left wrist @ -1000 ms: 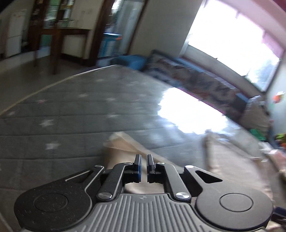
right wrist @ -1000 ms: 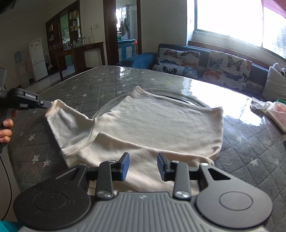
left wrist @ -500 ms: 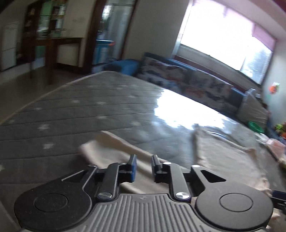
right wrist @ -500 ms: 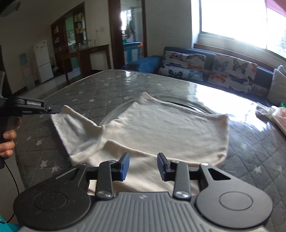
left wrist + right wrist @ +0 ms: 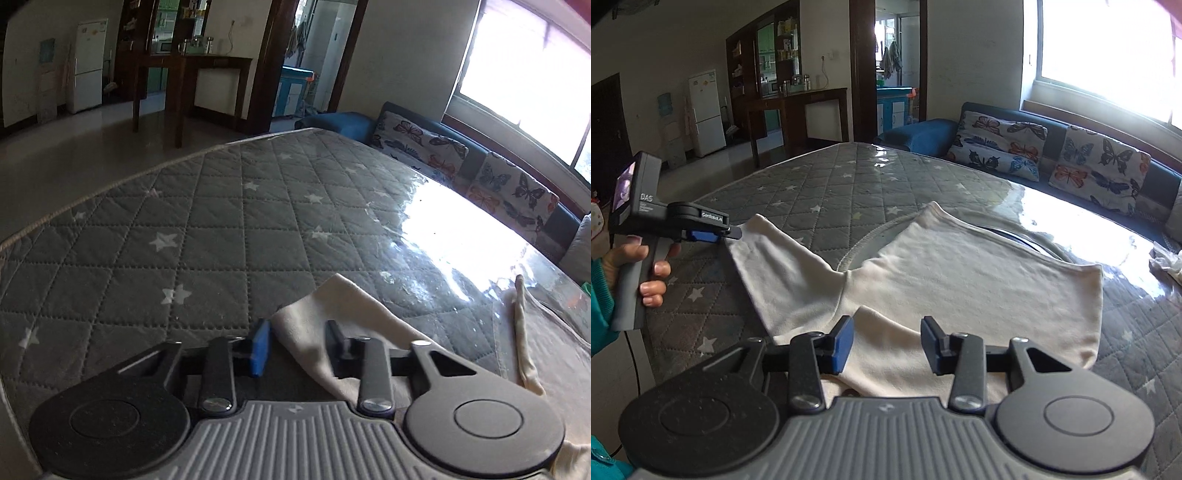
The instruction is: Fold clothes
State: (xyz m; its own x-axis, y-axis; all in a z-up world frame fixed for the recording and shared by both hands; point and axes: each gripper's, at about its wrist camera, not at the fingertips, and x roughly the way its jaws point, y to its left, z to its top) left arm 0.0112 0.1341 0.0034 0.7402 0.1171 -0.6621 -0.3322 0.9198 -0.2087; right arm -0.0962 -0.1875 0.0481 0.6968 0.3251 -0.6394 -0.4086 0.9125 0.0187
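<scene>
Both claws gape: the left claw (image 5: 297, 345) at the sleeve end of the cream shirt (image 5: 960, 273) on the mattress (image 5: 207, 236), the right claw (image 5: 886, 345) above its near fold. That fold's edge is hidden behind the right claw's body.

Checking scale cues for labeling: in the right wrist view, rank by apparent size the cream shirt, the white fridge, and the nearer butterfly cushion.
1. Cream shirt, by far.
2. Butterfly cushion.
3. White fridge.
The last two look close; the fridge stands much farther away, so that order is unsure.
</scene>
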